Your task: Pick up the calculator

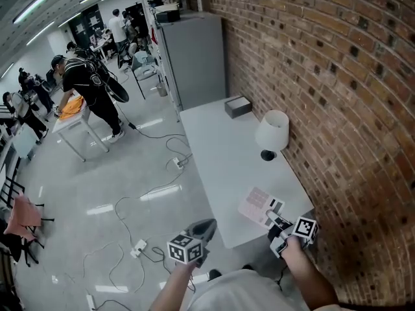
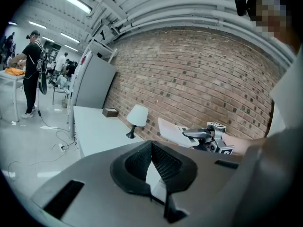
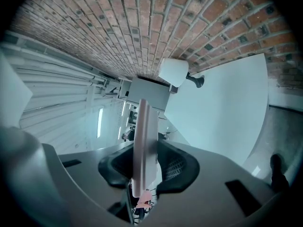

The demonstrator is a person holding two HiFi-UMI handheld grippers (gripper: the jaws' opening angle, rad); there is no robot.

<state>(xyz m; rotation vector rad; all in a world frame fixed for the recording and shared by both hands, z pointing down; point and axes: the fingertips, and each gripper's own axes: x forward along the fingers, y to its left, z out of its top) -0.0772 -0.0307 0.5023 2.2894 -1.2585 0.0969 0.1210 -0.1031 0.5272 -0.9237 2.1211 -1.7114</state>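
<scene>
The calculator [image 1: 259,205] is a flat, light-coloured slab with rows of keys. It hangs over the near right corner of the white table [image 1: 220,154], and my right gripper [image 1: 277,220] is shut on its near edge. In the right gripper view the calculator [image 3: 142,136] stands edge-on between the black pads. The left gripper view shows its pale underside [image 2: 173,128] held out from the right gripper [image 2: 201,134]. My left gripper [image 1: 202,227] hovers left of the table's near corner, over the floor. Its fingertips [image 2: 151,162] meet with nothing between them.
A white table lamp [image 1: 272,131] stands by the brick wall [image 1: 337,76], and a dark box [image 1: 238,106] sits at the table's far end. A grey cabinet [image 1: 194,57] is behind the table. Cables [image 1: 139,199] lie across the floor on the left. People stand in the far left background.
</scene>
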